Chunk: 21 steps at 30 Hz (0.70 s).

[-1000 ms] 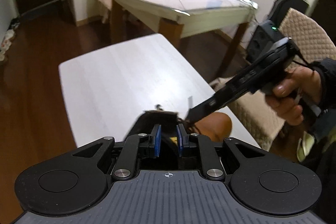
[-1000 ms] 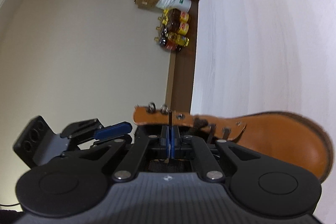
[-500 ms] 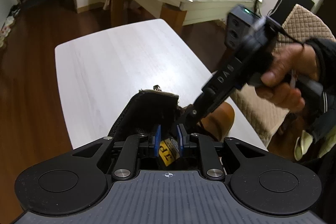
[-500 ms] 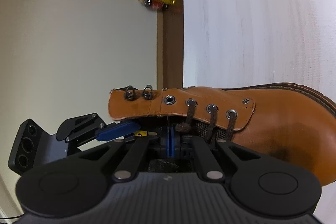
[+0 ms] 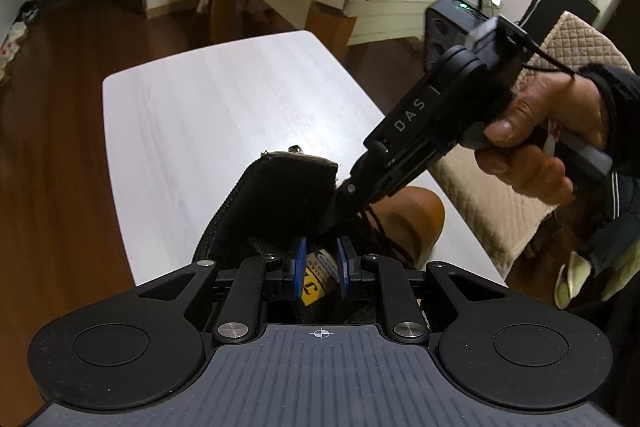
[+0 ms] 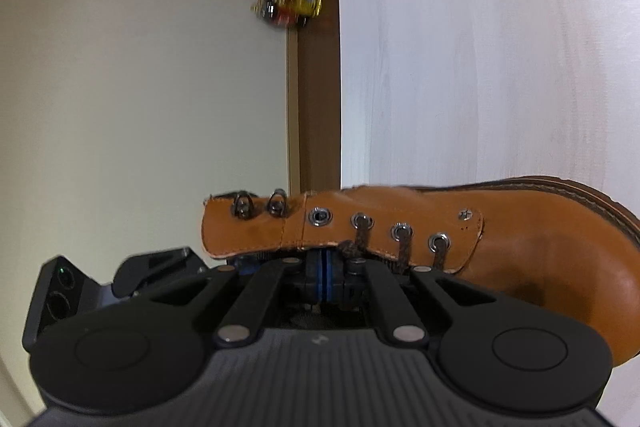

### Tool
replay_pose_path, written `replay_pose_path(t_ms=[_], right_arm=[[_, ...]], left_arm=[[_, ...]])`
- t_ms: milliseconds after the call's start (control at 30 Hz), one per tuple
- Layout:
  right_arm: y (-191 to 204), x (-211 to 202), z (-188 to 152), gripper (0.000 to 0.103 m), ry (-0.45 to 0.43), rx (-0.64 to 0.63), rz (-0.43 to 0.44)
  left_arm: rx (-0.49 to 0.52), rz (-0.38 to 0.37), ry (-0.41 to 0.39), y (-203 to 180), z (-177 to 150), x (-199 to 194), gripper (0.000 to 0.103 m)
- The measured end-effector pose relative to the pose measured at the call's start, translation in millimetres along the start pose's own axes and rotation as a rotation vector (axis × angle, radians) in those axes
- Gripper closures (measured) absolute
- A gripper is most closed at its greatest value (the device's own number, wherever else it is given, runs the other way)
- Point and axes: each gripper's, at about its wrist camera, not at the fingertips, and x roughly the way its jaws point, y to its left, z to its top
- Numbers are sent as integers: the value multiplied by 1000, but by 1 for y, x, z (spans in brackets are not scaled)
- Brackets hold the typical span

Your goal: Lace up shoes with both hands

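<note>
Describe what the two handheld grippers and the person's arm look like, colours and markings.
Both grippers are matte black with blue finger pads. The right gripper carries white letters DAS, a green light and a black cable. The right hand is bare, with a dark sleeve.

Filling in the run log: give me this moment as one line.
phase: lacing | boot: on white table | left gripper: on tongue | right gripper: shut by lace | top eyelet: unlaced

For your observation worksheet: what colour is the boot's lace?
Dark brown. The lace shows best in the right wrist view, threaded through the tan boot's lower eyelets.
</note>
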Motion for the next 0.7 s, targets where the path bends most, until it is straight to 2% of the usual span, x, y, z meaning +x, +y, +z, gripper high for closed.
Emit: replay_pose_path(t_ms=[267, 400, 533, 633, 700], right_arm=[[7, -10, -26, 100, -175, -48, -34], [8, -16, -36, 95, -178, -77, -53], [15, -47, -40, 95, -197, -136, -53], [18, -63, -37, 87, -241, -156, -39], [10, -57, -25, 87, -243, -120, -6]], left_arm=[[10, -5, -5, -2, 1, 1, 87], [10, -7, -7, -2, 0, 1, 87], [-9, -5, -19, 0, -2, -1, 87], [-28, -2, -28, 2, -3, -4, 87], [-37, 2, -30, 2, -3, -5, 87]])
